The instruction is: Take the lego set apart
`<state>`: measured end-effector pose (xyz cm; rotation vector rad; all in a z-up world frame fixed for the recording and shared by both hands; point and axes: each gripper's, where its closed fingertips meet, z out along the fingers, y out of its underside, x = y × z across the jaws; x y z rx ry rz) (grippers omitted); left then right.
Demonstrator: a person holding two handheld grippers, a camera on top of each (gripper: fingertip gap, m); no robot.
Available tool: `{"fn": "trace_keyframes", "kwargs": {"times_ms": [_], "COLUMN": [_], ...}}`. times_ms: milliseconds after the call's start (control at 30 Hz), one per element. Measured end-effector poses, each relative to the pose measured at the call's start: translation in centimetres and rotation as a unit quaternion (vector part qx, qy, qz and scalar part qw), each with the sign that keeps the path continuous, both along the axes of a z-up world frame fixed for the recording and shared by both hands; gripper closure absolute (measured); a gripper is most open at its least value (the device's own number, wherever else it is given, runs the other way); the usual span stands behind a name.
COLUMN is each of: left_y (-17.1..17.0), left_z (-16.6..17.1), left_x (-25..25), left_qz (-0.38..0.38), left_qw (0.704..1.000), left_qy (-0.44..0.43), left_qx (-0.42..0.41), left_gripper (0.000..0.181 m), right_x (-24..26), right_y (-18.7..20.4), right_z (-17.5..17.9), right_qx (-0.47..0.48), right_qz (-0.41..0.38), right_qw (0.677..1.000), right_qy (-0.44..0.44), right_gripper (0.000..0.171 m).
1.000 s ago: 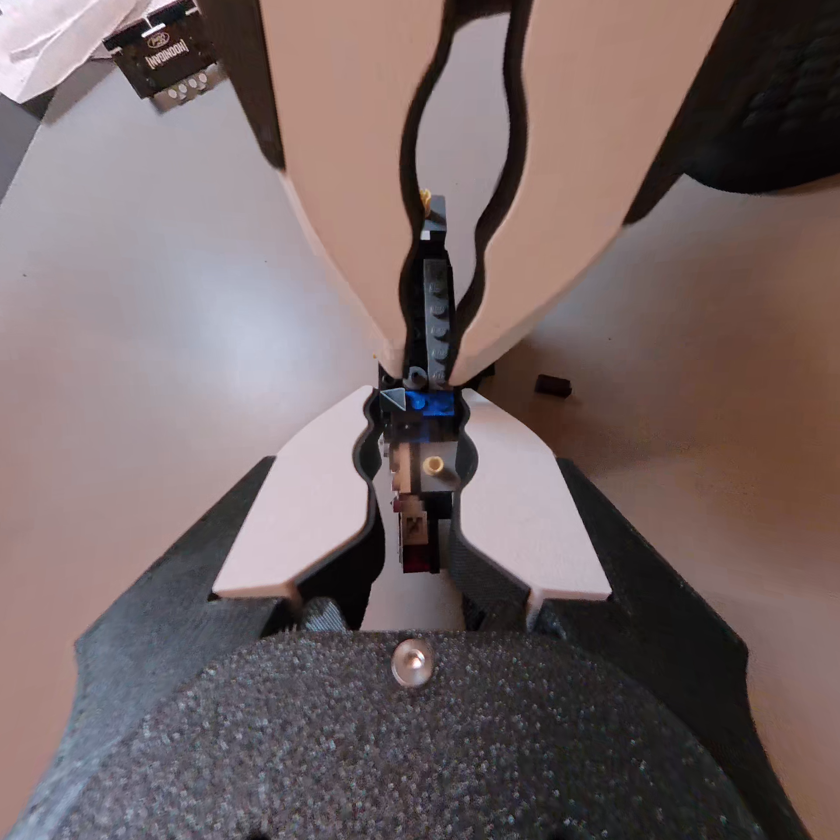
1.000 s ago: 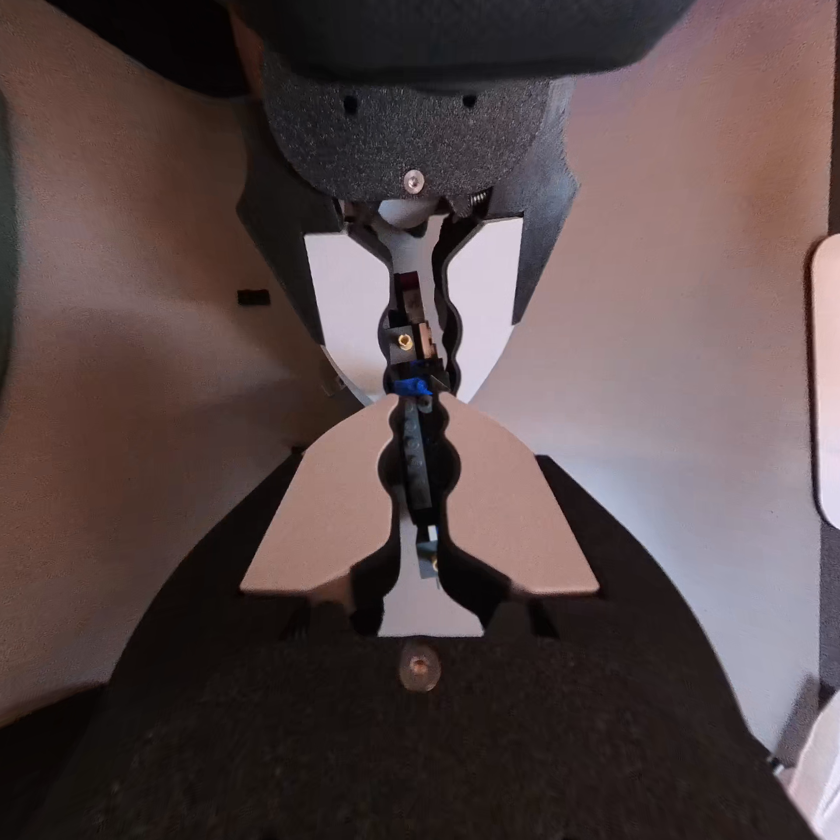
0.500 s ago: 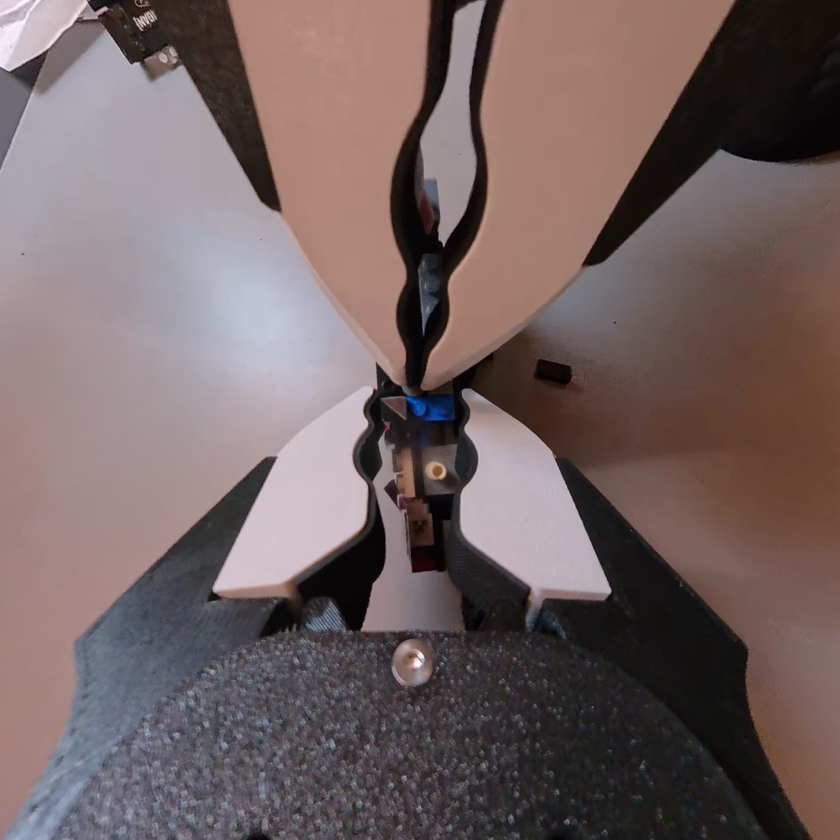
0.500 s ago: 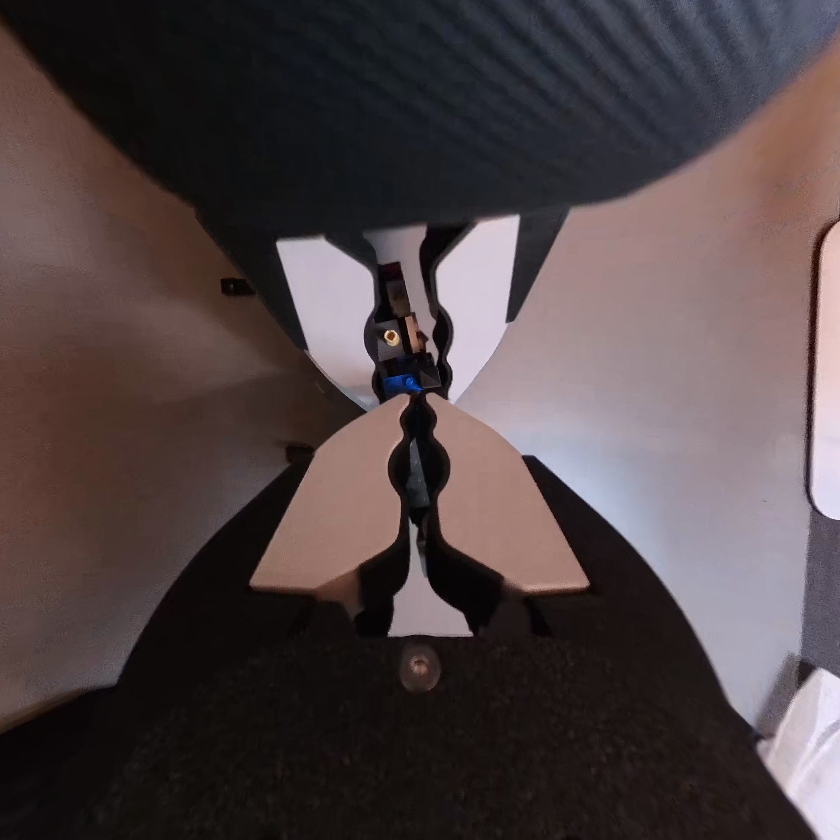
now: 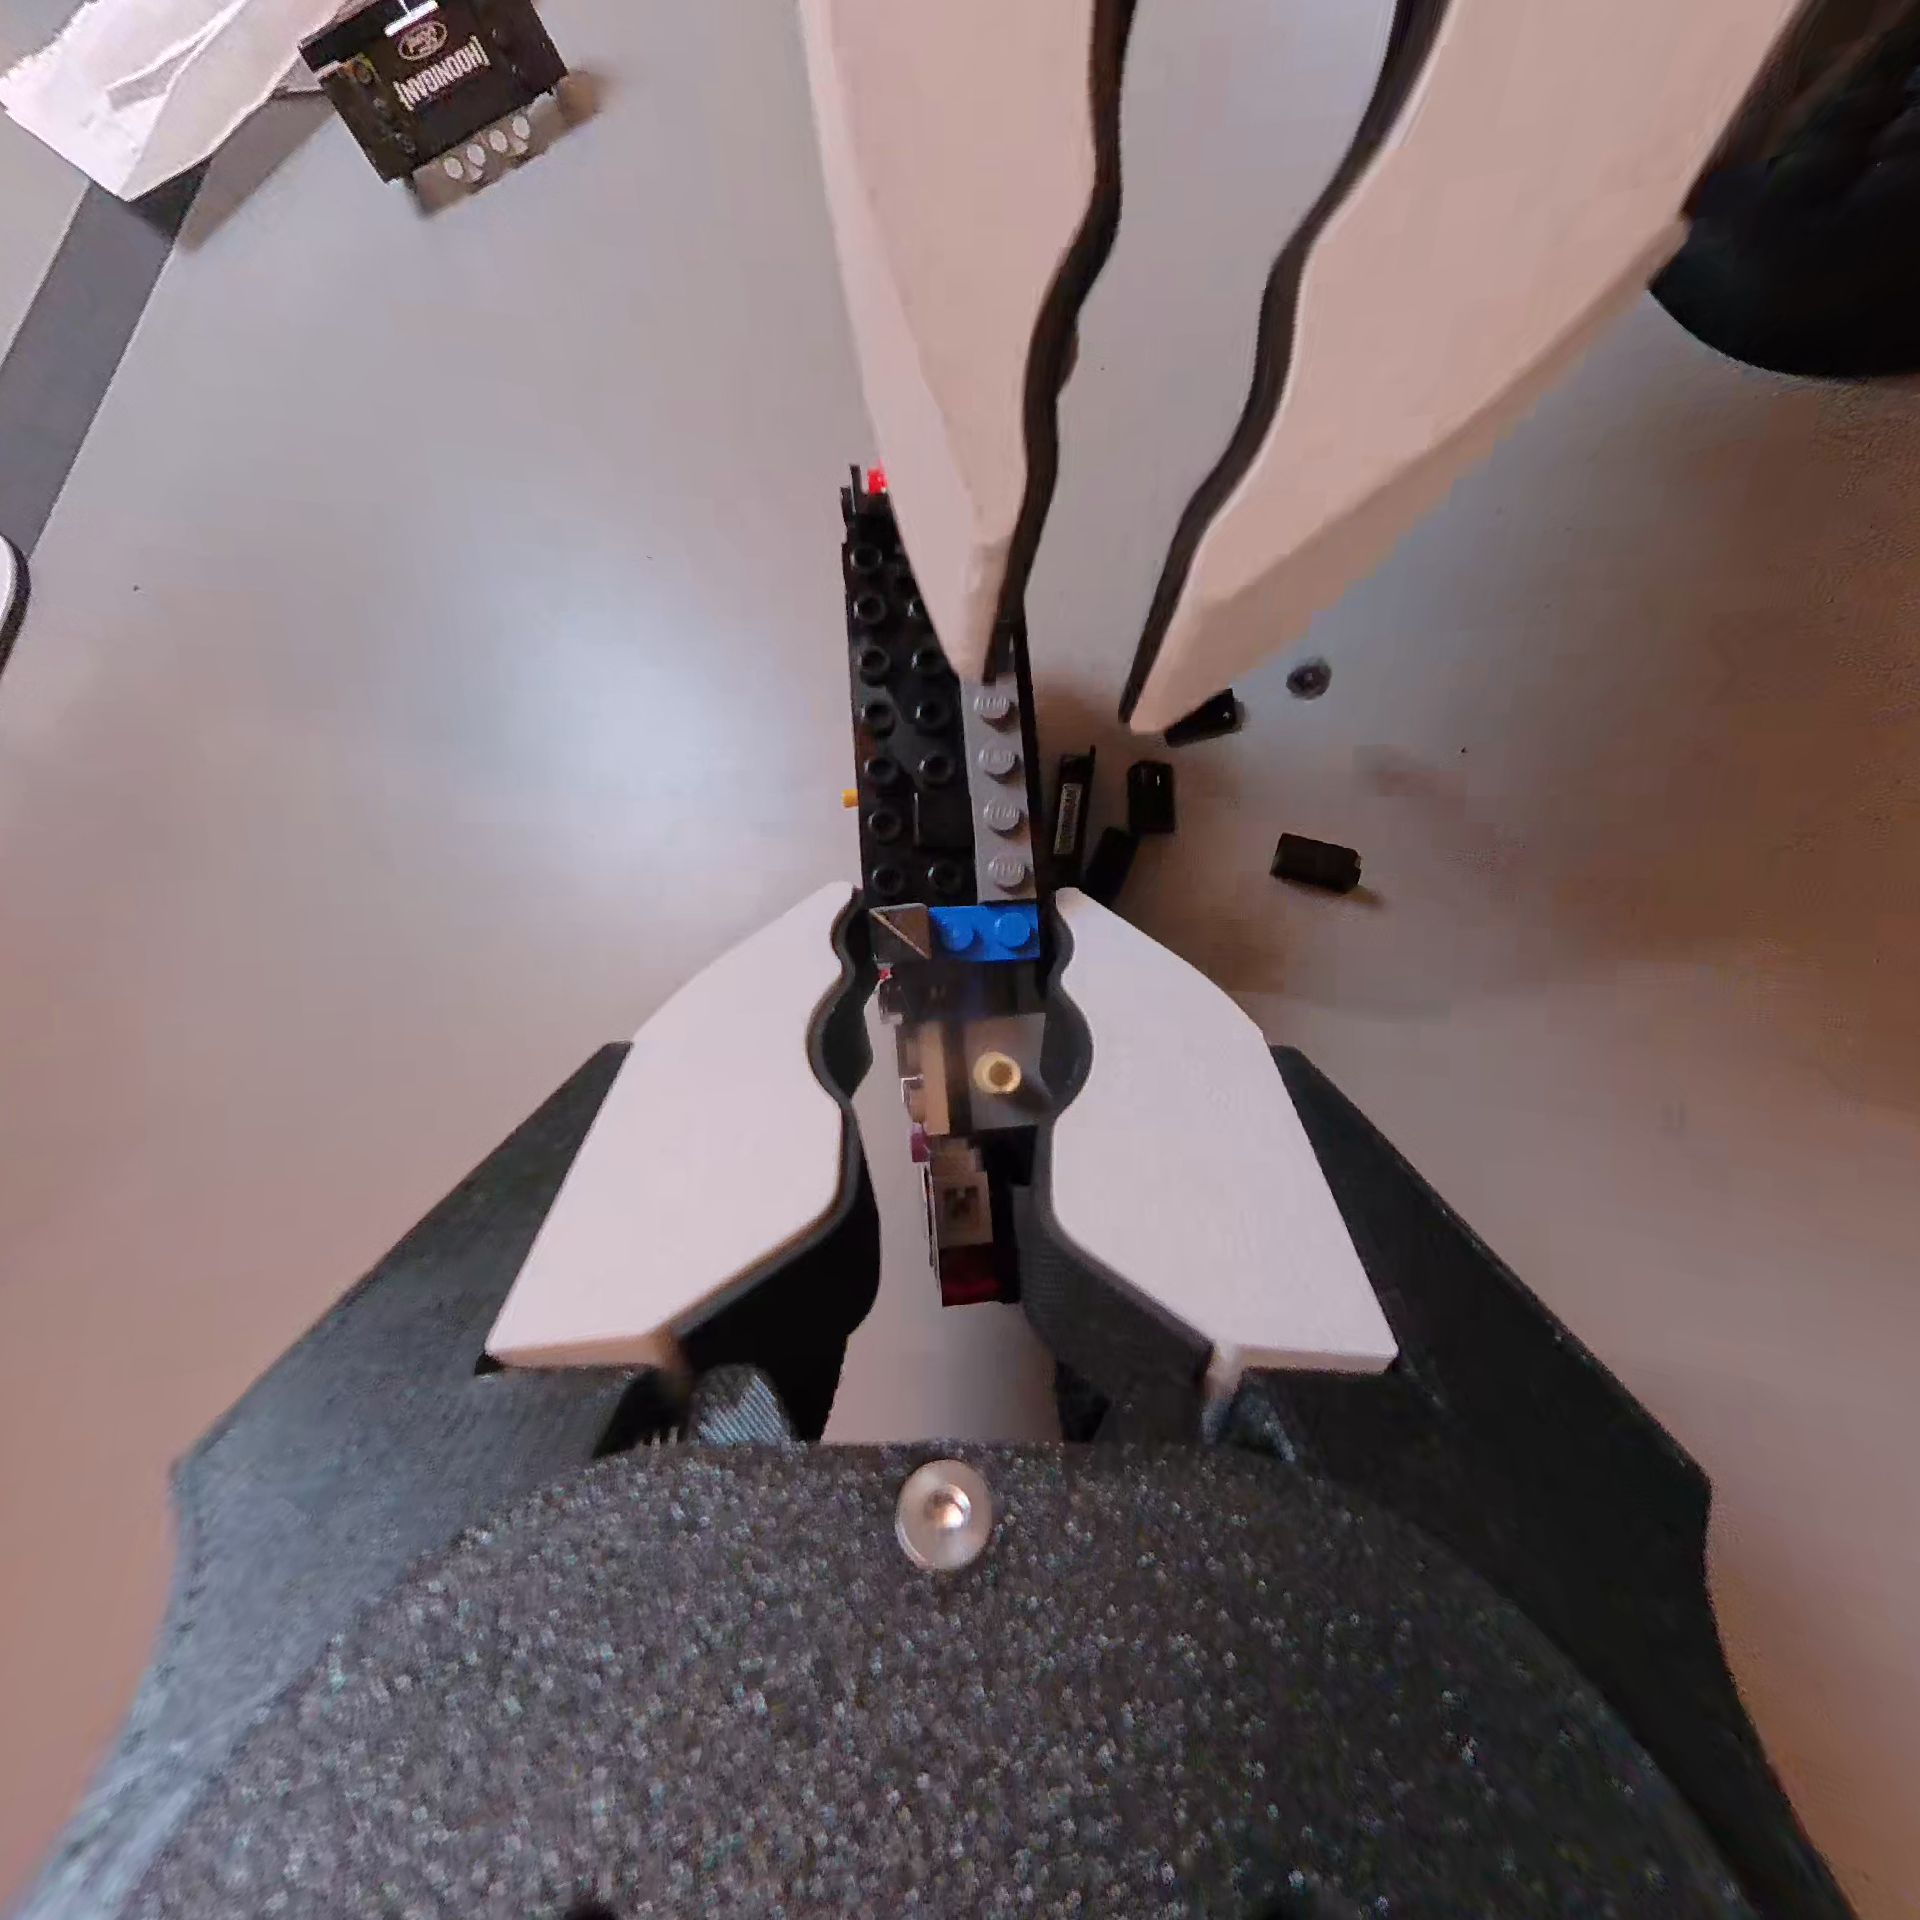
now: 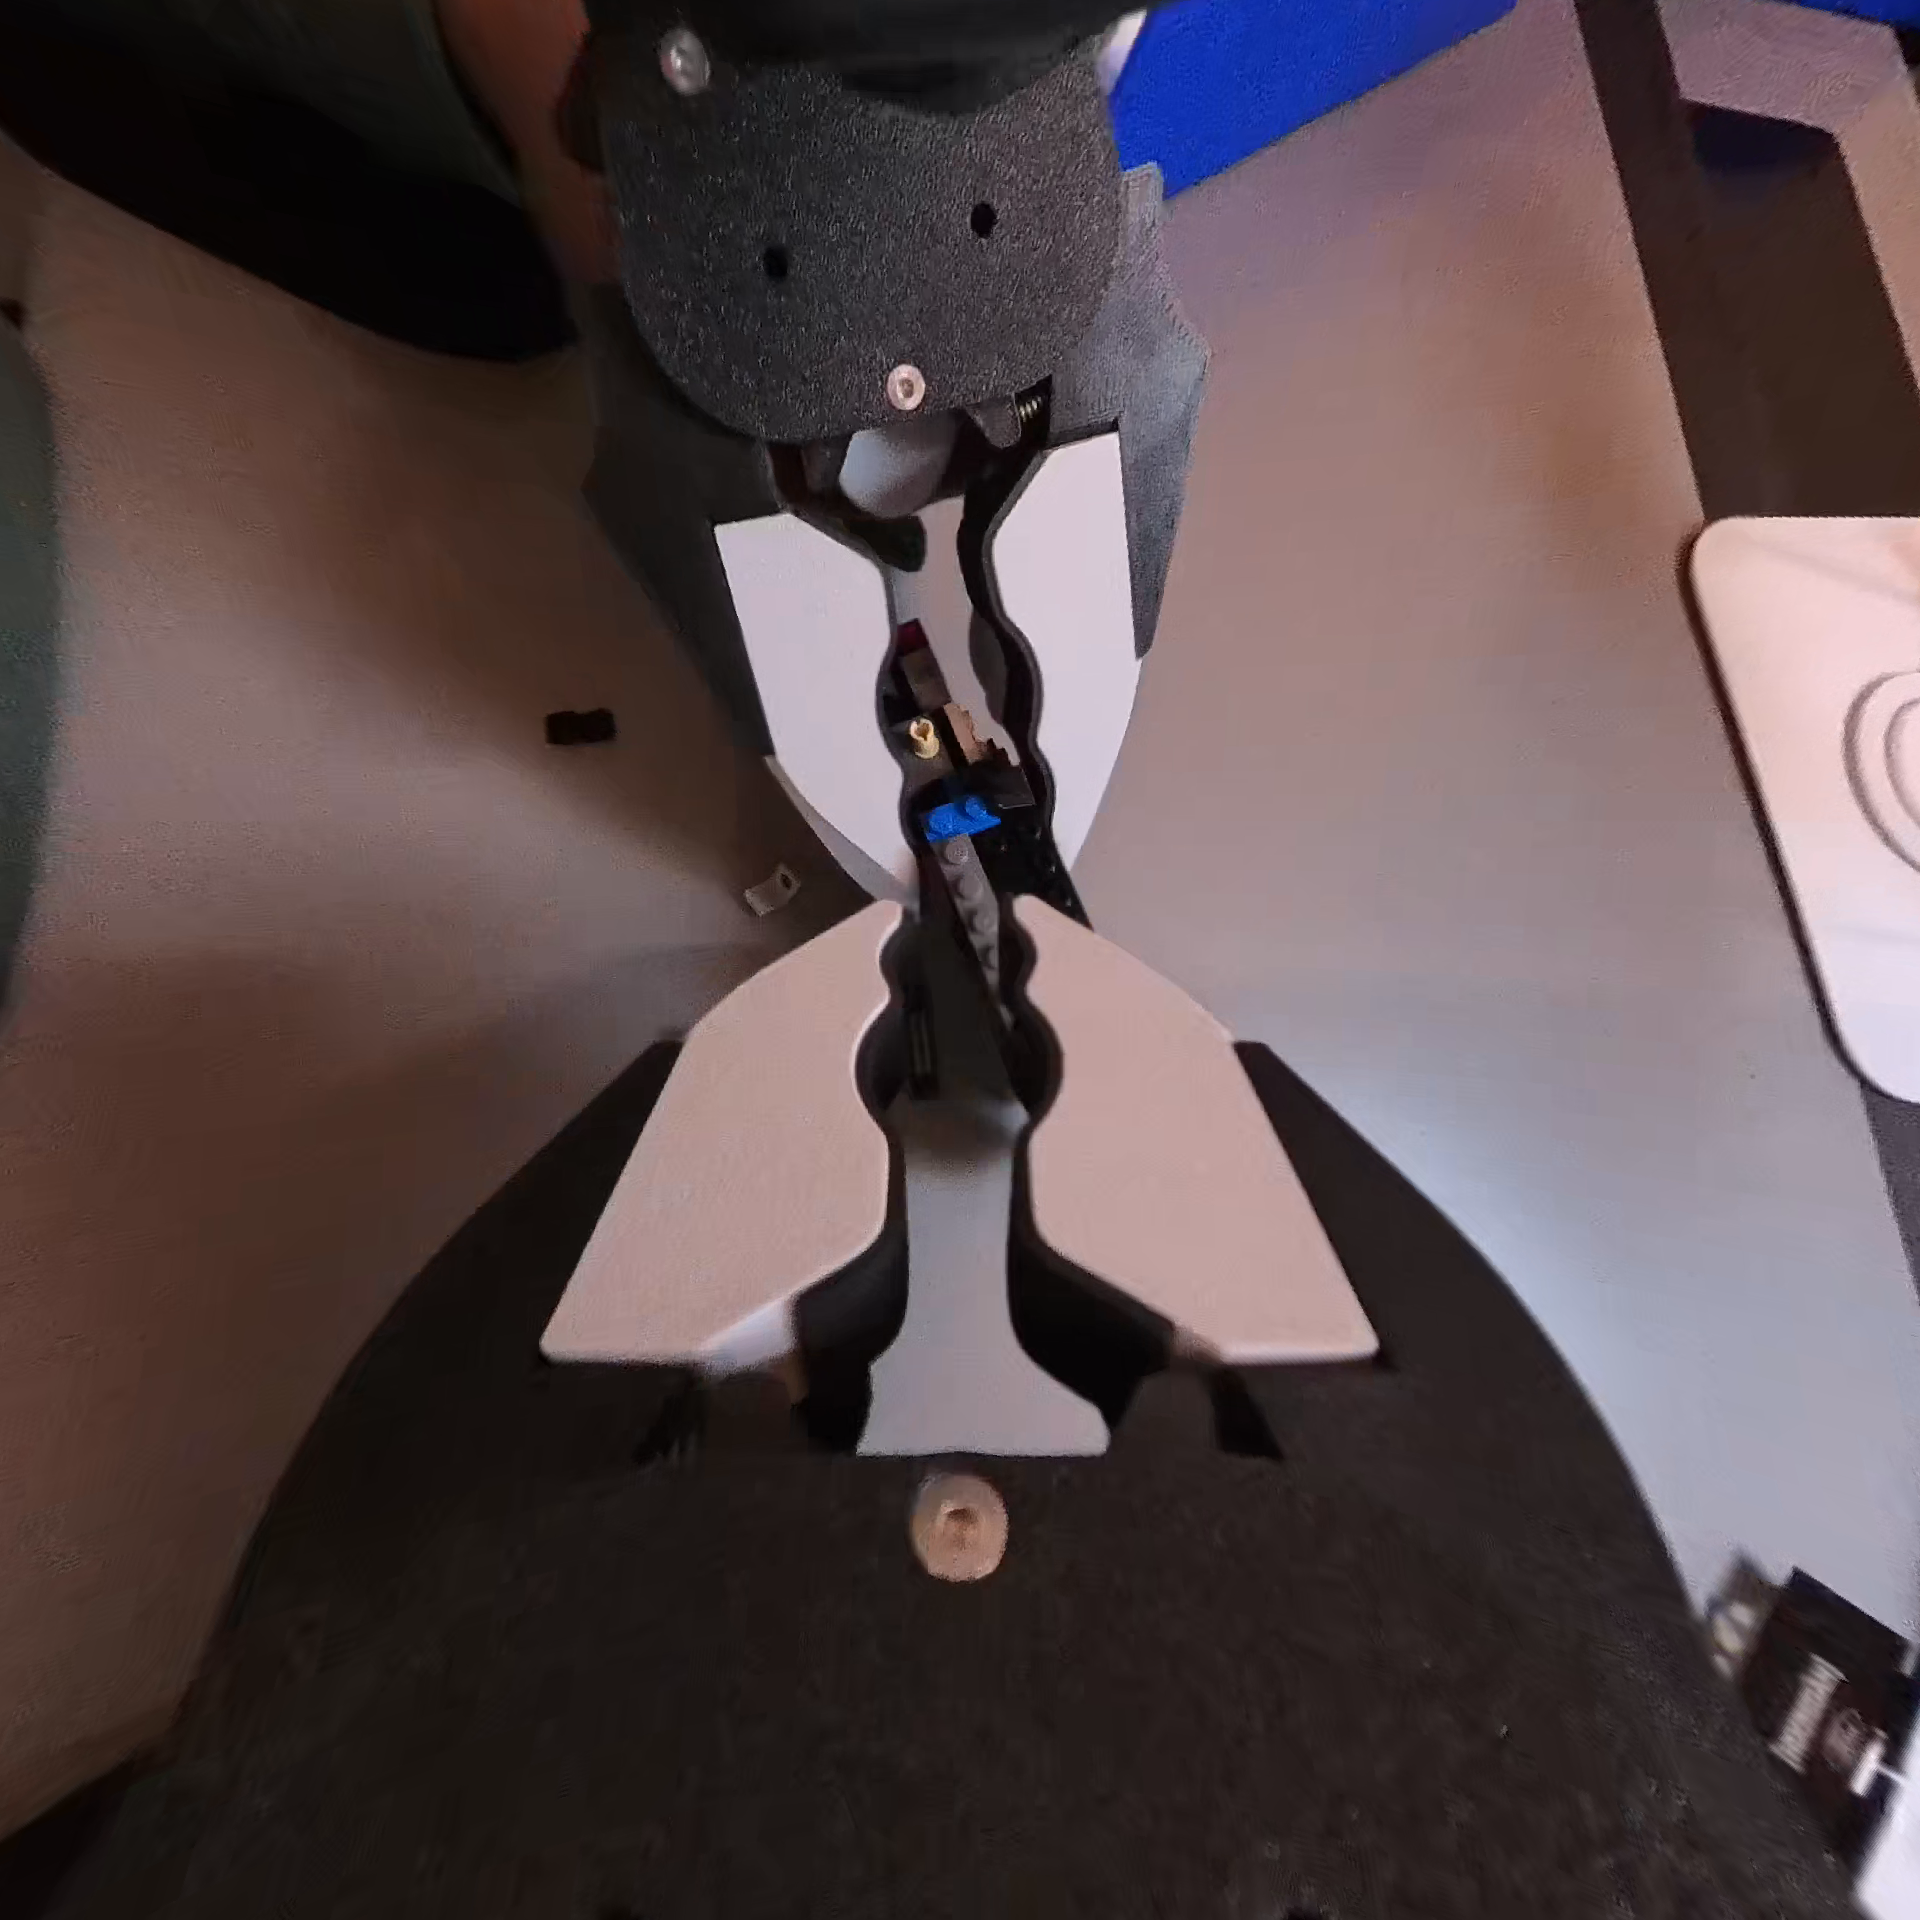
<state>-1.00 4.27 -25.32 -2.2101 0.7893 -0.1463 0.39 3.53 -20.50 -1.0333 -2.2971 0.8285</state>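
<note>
A: Two grippers met over the table (image 5: 436, 644). Nearest in the left wrist view, the left gripper (image 5: 951, 940) was clamped on the lego set (image 5: 961, 1049), approx. mid-length, w/ a blue plate (image 5: 984, 931) at its fingertips.

B: And beyond the tips?

A: The set's black studded base (image 5: 902, 727) and grey strip (image 5: 1003, 790) stuck out forward. Farther on, the right gripper (image 5: 1049, 675) stood w/ fingers spread, gripping nothing; one finger (image 5: 935, 312) touched the set's far end.

B: Loose parts?

A: Several small black pieces (image 5: 1317, 862) lay just right of the set, on the table. Far left: a black packet (image 5: 447, 94) beside white paper (image 5: 135, 83).

B: Right wrist view?

A: Same: right gripper (image 6: 961, 935) open around the grey strip (image 6: 971, 904), no grip visible.
</note>
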Motion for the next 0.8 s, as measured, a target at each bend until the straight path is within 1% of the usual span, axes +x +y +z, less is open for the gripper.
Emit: {"fn": "trace_keyframes", "kwargs": {"times_ms": [133,300,400,467,567,600,633,667,700,733,767,800], "left_y": [0.1,0.0,0.0,0.1,0.1,0.1,0.1,0.5,0.5,0.5,0.4,0.4], "left_z": [0.0,0.1,0.1,0.1,0.0,0.0,-0.1,0.1,0.0,0.0,0.0,0.0], "left_x": [0.2,0.2,0.1,0.1,0.1,0.2,0.3,-0.1,-0.5,-0.6,-0.6,-0.7], "left_qz": [0.000,0.001,0.000,0.000,0.002,0.000,-0.002,0.013,0.011,0.010,0.011,0.011], "left_qw": [1.000,1.000,0.999,0.999,0.999,0.999,0.998,0.997,0.997,0.998,0.998,0.998], "left_qy": [0.018,0.030,0.038,0.045,0.045,0.049,0.055,0.066,0.070,0.059,0.049,0.048], "left_qx": [0.006,0.006,0.011,0.017,0.017,0.020,0.024,0.040,0.032,0.028,0.029,0.031], "left_gripper": [0.151,0.151,0.152,0.152,0.151,0.151,0.151,0.151,0.151,0.151,0.151,0.151], "right_x": [-0.5,-0.9,-1.1,-1.1,-1.1,-1.1,-1.0,0.1,0.9,1.0,0.5,-0.1], "right_y": [0.1,-0.1,-0.1,-0.1,-0.1,-0.1,-0.5,-2.3,-3.4,-3.3,-3.0,-2.9], "right_z": [-1.0,-1.8,-1.9,-1.8,-1.7,-1.6,-1.5,-1.3,-1.6,-2.2,-1.9,-1.0], "right_qx": [0.052,0.110,0.116,0.094,0.028,-0.006,-0.050,-0.123,-0.153,-0.115,-0.091,-0.100], "right_qz": [-0.005,0.014,0.012,0.005,-0.008,-0.018,-0.016,0.022,0.035,0.046,0.049,0.036], "right_qw": [0.999,0.994,0.993,0.995,0.997,0.996,0.993,0.981,0.970,0.978,0.986,0.989], "right_qy": [0.006,-0.003,-0.023,-0.040,-0.070,-0.084,-0.105,-0.152,-0.185,-0.168,-0.131,-0.106], "right_gripper": [0.150,0.152,0.152,0.155,0.156,0.159,0.171,0.171,0.171,0.171,0.171,0.171]}}
